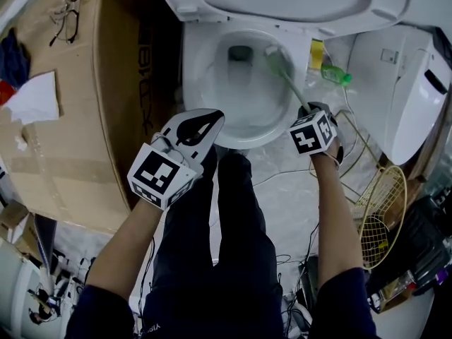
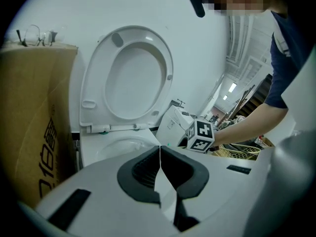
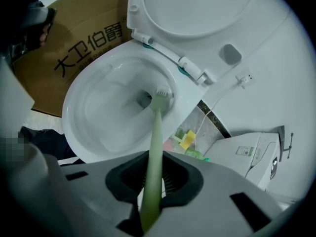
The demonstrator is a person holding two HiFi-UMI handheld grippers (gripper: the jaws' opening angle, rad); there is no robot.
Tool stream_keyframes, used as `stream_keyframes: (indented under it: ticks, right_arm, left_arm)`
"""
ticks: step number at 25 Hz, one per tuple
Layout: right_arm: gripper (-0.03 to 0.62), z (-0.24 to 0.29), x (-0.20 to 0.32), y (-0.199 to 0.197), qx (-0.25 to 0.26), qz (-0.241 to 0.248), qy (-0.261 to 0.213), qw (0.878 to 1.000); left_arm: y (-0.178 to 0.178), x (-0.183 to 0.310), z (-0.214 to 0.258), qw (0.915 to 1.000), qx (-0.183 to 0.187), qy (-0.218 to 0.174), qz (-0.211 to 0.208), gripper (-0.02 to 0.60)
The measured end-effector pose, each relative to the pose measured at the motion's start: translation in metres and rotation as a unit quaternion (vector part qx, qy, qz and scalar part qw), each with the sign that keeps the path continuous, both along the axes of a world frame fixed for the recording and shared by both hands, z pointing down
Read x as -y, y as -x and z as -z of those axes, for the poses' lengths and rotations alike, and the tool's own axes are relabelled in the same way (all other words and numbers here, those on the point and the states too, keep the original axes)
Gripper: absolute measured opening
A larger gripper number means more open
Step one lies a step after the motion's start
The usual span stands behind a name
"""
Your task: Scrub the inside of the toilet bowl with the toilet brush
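R gripper [image 3: 153,184] clamped on pale green plastic toilet brush [image 3: 157,127] — head out ahead, down in white ceramic toilet bowl [image 3: 94,115] by the drain. L gripper [image 2: 159,174] jaws together, empty — bowl just ahead.

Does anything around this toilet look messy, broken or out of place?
Nothing looks spilled or broken. The oddest thing is a pair of glasses lying on the big cardboard box that stands right beside the toilet.

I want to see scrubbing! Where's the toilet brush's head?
In the right gripper view, the toilet brush head sits inside the toilet bowl, beside the drain hole, its green handle clamped in the right hand-held gripper.
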State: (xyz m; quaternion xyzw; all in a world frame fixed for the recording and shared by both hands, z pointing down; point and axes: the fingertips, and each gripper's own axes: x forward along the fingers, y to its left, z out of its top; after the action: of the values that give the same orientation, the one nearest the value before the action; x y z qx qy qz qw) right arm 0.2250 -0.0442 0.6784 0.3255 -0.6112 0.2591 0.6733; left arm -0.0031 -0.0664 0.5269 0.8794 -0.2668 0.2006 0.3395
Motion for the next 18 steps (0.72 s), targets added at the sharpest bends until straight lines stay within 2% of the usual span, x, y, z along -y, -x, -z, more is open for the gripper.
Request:
stream_keyframes:
  ticks: [4,11,15,18]
  right_arm:
    - [0.052,-0.001,-0.032,0.000,0.000,0.005,0.020,1.000]
    - [0.052,-0.008,-0.117,0.013,0.011,0.025,0.085,0.996]
    - [0.052,-0.009,-0.157,0.035,0.033,0.018,0.113,0.993]
    - [0.052,-0.011,-0.170,0.066,0.061,0.021,0.125,0.990]
  left_arm:
    - [-0.001,-0.006,-0.004,0.9999,0.004,0.006,-0.011,0.032]
    - [-0.002,-0.011,-0.003,0.9999,-0.001,0.006,-0.010,0.032]
    - [0.001,-0.013,0.006,0.9999,-0.008,0.003,-0.005,0.032]
    - [0.005,-0.012,0.011,0.9999,-0.012,-0.001,0.005,0.032]
